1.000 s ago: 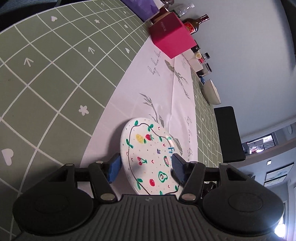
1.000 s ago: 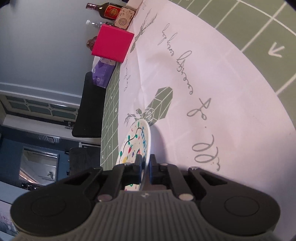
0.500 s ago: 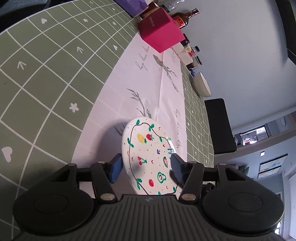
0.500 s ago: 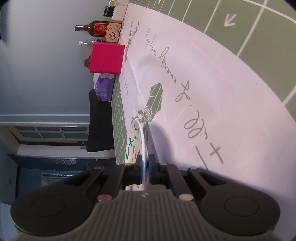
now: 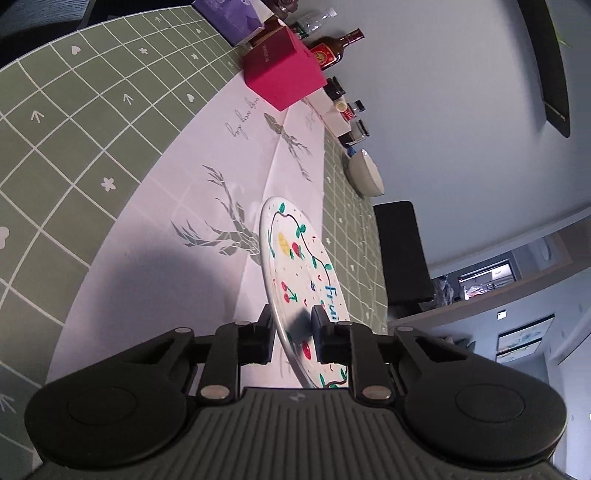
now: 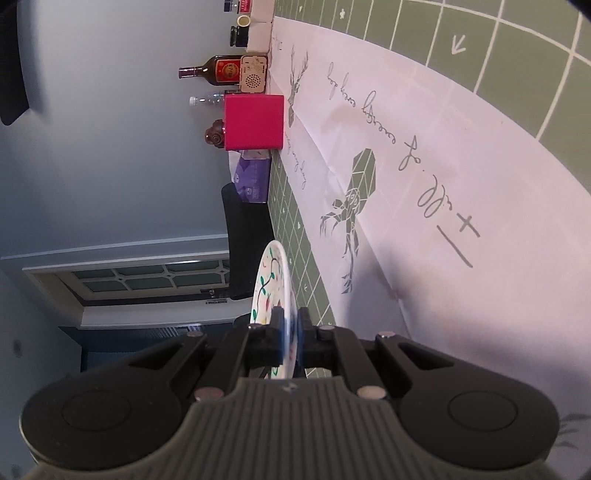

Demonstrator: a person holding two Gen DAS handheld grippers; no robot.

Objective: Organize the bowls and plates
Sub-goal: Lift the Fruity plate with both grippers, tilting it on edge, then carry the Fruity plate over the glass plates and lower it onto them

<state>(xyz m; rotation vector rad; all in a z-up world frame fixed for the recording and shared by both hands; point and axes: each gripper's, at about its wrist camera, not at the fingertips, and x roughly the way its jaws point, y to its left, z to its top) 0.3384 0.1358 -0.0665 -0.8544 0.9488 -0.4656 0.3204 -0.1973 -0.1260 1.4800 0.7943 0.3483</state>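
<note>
A white plate painted with fruit, a vine and blue lettering hangs tilted above the white table runner, with its shadow on the cloth below. My left gripper straddles the plate's near rim. Its jaws are closing, with one finger under the plate and the other pad on the painted face. In the right wrist view a plate with the same vine pattern stands edge-on. My right gripper is shut on its rim. Neither view shows the other gripper.
A pink box, a brown bottle, small jars and a purple pack line the table's far edge. A white bowl sits on the green grid cloth near a black chair back.
The left jaws went from wide around the plate to narrow on its rim. The plate rose off the runner and tipped more edge-on. Both views lifted, and the right view rolled.
</note>
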